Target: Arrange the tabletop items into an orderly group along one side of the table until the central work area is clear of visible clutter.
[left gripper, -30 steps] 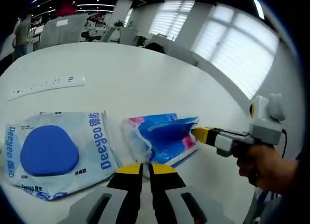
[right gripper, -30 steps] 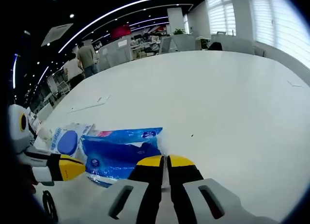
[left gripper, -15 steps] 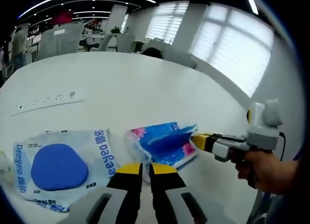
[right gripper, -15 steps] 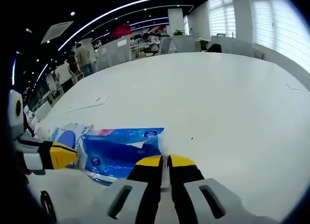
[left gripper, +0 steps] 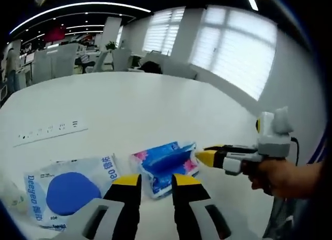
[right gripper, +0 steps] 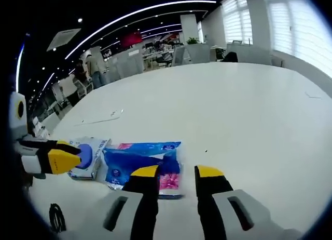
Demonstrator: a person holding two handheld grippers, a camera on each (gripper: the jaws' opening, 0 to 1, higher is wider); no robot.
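Note:
A blue tissue pack (left gripper: 165, 164) lies flat on the white table (left gripper: 129, 105), just beyond my open left gripper (left gripper: 156, 180). To its left rests a white Deeyeo pack (left gripper: 66, 190) with a blue oval. The right gripper (left gripper: 206, 157), held by a hand, points at the blue pack's right end. In the right gripper view the blue pack (right gripper: 139, 162) sits just ahead of my open right gripper (right gripper: 177, 172), its pink end showing between the jaws. The left gripper (right gripper: 63, 159) hovers over the white pack (right gripper: 87, 156). Neither gripper holds anything.
A white power strip (left gripper: 49, 132) lies farther back on the table, also seen as a power strip (right gripper: 101, 118) in the right gripper view. A black cable (right gripper: 54, 216) hangs near the table edge. Broad bare tabletop (right gripper: 233, 105) stretches beyond the packs. Office chairs and people stand far off.
Both grippers were shut at the blue pack's edges and are now open, having let it go. The pack has settled flatter on the table. Both cameras have drawn back a little.

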